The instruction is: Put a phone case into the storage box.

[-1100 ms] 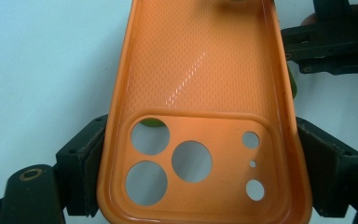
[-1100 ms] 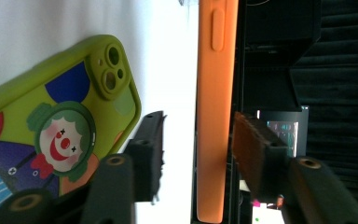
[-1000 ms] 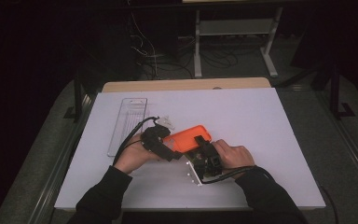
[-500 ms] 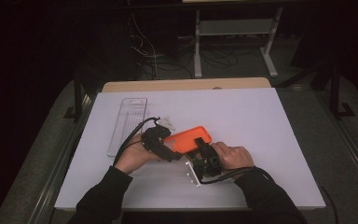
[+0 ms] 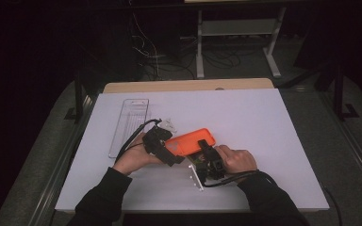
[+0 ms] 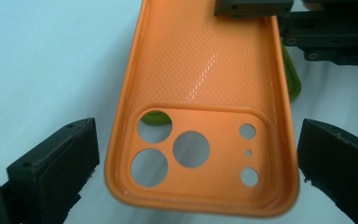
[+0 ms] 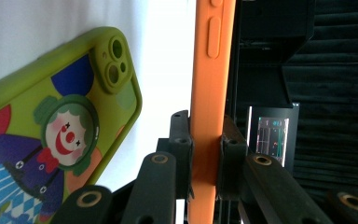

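**Holding an orange phone case edge-on, one gripper just let go**

Looking down from the high view, the orange phone case (image 5: 191, 140) sits roughly mid-table over the white table cover (image 5: 264, 122), between the two hands. Its long axis runs from lower left to upper right, with one end toward the left gripper (image 5: 168, 151) and the other end farther up the table.

In the left gripper view the case (image 6: 200, 107) points straight away from the camera, hollow inside facing up, camera-cutout end nearest. The left gripper (image 6: 196, 163) has its jaws spread wide on either side of that end, with clear gaps, so it's let go. They have just been opening, with the case between them but not touched.

The right gripper (image 7: 205, 158) is clamped on the case's side wall (image 7: 209, 93), pads pressing from both sides. There the case stands as a thin vertical strip with its side buttons up top. In the high view the right gripper (image 5: 206, 157) grips the long edge nearer the person.

Right beside it lies a green clown phone case (image 7: 51, 135), flat on the table. A clear plastic tray (image 5: 129, 125) sits off to the left.

Compared with the earlier shots, the case and both hands are pretty much where they were.
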Available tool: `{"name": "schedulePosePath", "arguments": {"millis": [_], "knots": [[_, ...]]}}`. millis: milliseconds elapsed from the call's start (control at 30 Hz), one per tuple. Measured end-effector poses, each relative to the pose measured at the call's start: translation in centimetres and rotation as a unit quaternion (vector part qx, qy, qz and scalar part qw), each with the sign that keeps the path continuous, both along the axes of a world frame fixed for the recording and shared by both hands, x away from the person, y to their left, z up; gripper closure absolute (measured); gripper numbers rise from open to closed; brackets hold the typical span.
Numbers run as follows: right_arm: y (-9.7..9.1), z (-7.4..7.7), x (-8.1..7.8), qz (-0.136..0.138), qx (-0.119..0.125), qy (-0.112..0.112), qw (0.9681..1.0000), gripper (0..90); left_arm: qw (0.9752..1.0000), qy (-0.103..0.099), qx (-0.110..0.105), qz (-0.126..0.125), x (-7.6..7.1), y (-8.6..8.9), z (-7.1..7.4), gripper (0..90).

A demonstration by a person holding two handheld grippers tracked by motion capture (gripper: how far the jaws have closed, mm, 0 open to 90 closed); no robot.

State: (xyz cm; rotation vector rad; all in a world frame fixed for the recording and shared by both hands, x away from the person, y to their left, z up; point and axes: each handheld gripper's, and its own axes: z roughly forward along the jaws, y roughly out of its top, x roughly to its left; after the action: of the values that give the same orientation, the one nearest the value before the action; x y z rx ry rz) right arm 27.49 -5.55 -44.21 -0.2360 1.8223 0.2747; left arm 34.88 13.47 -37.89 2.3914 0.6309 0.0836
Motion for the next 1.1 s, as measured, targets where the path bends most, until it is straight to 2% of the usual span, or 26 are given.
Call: {"name": "schedulePosePath", "arguments": {"millis": [67, 100, 133, 267, 367, 433, 500, 600, 800, 867, 967, 1000, 1033, 1100], "knots": [[-0.1, 0.0, 0.0, -0.001, 0.0, 0.001, 1.0, 77.9, 1.0, -0.003, 0.004, -0.006, 0.1, 0.3, 0.2, 0.0], [-0.2, 0.0, 0.0, -0.002, 0.001, 0.002, 1.0, 77.9, 1.0, -0.001, -0.006, 0.0, 0.0, 0.3, 0.2, 0.0], [-0.3, 0.0, 0.1, -0.004, 0.002, 0.004, 1.0, 77.9, 1.0, 0.0, -0.007, 0.0, 0.0, 0.4, 0.2, 0.0], [-0.7, 0.1, 0.2, -0.008, 0.006, 0.008, 0.9999, 77.9, 0.9999, -0.005, 0.009, -0.009, 0.2, 0.7, 0.2, 0.0], [-0.9, 0.1, 0.3, -0.011, 0.009, 0.012, 0.9998, 77.8, 0.9999, -0.007, 0.004, -0.007, 0.1, 0.9, 0.4, 0.0], [-1.2, 0.2, 0.4, -0.017, 0.02, 0.02, 0.9995, 77.8, 0.9999, -0.006, -0.01, -0.001, 0.0, 0.9, 0.4, 0.0], [-1.4, 0.3, 0.5, -0.021, 0.026, 0.023, 0.9992, 77.8, 0.9999, -0.007, -0.009, -0.001, 0.0, 1.1, 0.5, 0.0], [-1.6, 0.2, 0.5, -0.021, 0.023, 0.025, 0.9992, 77.8, 0.9999, -0.01, -0.011, 0.003, 0.1, 1.3, 0.6, 0.0], [-2.2, 0.6, 0.8, -0.033, 0.038, 0.034, 0.9981, 77.9, 0.9998, -0.009, -0.017, 0.002, 0.1, 1.7, 0.8, 0.0], [-2.6, 0.8, 1.0, -0.04, 0.048, 0.04, 0.9973, 77.8, 0.9997, -0.017, -0.015, -0.004, 0.1, 1.9, 0.9, 0.0], [-2.9, 1.0, 1.3, -0.045, 0.055, 0.044, 0.9965, 77.8, 0.9997, -0.017, -0.019, -0.002, 0.0, 1.9, 0.9, 0.0], [-2.9, 1.0, 1.3, -0.045, 0.055, 0.044, 0.9965, 77.8, 0.9997, -0.018, -0.011, -0.008, 0.1, 2.0, 1.0, 0.0], [-3.2, 1.0, 1.4, -0.05, 0.063, 0.048, 0.9956, 77.8, 0.9997, -0.018, -0.013, -0.004, 0.1, 2.0, 0.9, 0.0], [-3.3, 1.2, 1.5, -0.049, 0.064, 0.048, 0.9956, 77.8, 0.9997, -0.016, -0.016, 0.003, 0.0, 2.0, 0.9, 0.0]]}}
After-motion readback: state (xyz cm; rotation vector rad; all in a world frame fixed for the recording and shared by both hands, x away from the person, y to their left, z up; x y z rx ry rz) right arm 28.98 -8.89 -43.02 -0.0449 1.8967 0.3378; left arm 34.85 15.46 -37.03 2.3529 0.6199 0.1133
